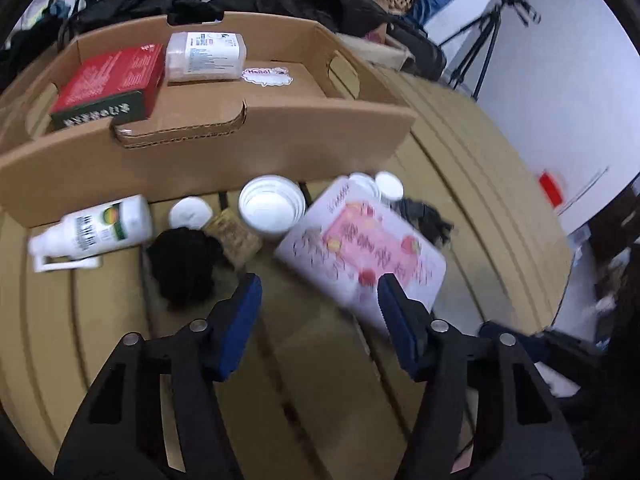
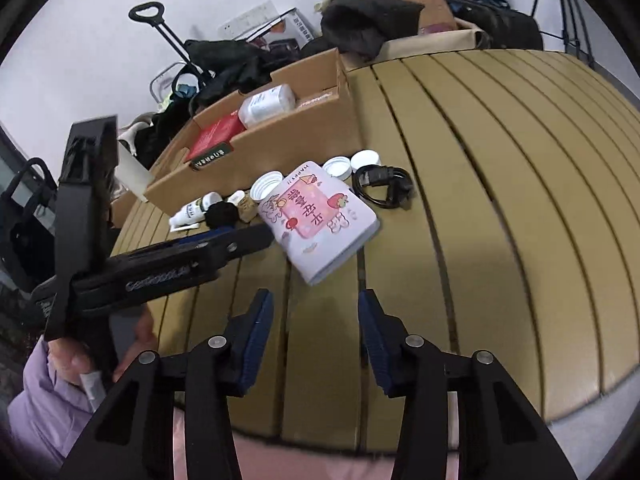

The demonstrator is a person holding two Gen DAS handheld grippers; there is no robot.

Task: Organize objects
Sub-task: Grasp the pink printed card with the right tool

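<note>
While both claws, left (image 1: 318,294) and right (image 2: 316,312), gape empty, blur smears the pink box (image 1: 362,246).

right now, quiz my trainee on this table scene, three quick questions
1. True or false: the red box lies inside the cardboard tray.
2. What lies directly ahead of the right tongs? A) pink-and-white box B) black cable C) spray bottle
3. Fill in: both tongs, including the left tongs, are ____ and hold nothing.

Key: 1 true; 2 A; 3 open
</note>
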